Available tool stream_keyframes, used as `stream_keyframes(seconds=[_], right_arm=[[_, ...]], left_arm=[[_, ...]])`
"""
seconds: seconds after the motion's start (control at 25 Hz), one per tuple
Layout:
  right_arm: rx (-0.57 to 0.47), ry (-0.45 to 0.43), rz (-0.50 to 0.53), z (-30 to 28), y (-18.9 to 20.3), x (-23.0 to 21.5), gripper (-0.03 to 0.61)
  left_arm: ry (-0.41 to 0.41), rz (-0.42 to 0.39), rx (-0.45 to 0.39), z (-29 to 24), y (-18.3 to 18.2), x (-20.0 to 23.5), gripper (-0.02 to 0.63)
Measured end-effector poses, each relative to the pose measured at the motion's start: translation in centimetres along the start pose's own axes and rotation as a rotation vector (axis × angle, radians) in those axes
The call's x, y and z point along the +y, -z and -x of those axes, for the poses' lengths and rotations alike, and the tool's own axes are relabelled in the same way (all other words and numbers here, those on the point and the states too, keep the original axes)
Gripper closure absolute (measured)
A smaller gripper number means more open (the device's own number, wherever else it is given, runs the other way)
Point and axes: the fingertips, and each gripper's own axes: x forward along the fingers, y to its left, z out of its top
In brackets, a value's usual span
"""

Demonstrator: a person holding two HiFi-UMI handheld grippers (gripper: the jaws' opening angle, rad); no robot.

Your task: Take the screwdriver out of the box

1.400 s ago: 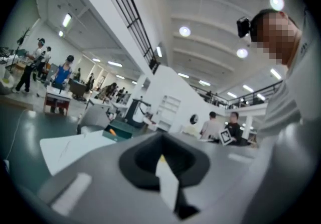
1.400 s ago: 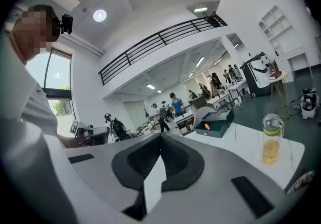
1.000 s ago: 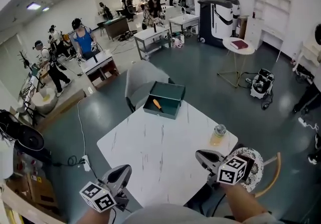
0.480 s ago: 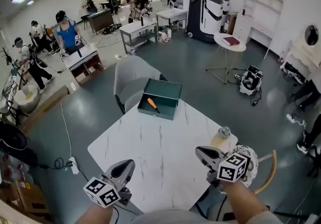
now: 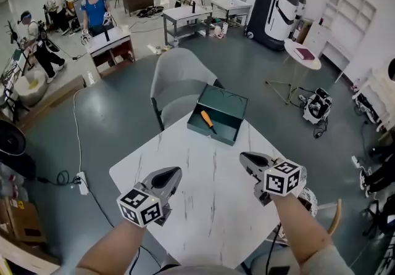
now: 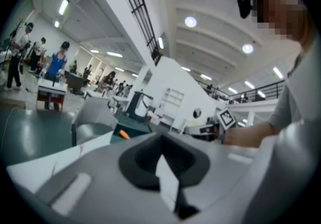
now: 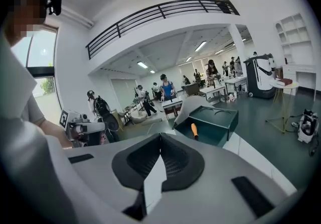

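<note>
Since a second ago both grippers have come forward over the table point(image 5: 203, 218), and the box now sits closer in the head view.

Nearest, the left gripper point(image 5: 174, 171) and the right gripper point(image 5: 244, 156) hang above the table's middle, apart from each other and pointing at the box. Each has its jaws pressed together with nothing between them.

Beyond them the green box point(image 5: 237, 105) stands open at the table's far edge, just in front of a grey chair point(image 5: 176, 76). The screwdriver point(image 5: 207, 120) lies slantwise on the box floor near its left end, untouched.

This looks like the approach step: the reach is under way and no grasp has been made. The next move probably calls for one gripper, likely the right, to open its jaws, drop inside the box walls and close across the orange handle.

The blade is dark against the green floor and hard to make out. In both gripper views the box's near wall cuts off part of the tool. How much room the handle has beside the box wall is unclear.
</note>
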Motion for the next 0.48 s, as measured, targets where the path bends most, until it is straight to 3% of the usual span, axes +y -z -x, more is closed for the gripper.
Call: stream_keyframes(seconds=[0.28,0.48], right_arm=[[0.209,0.02,-0.014,-8.4,-0.6,-5.2,0.568],[0.357,0.026,0.062,-13.1,-0.3,-7.6,0.568]], left_arm=[[-0.005,-0.011,0.015,-3.5,0.0,4.2,0.617],[0.001,-0.011,0.022,-5.9,0.2,6.3,0.617]])
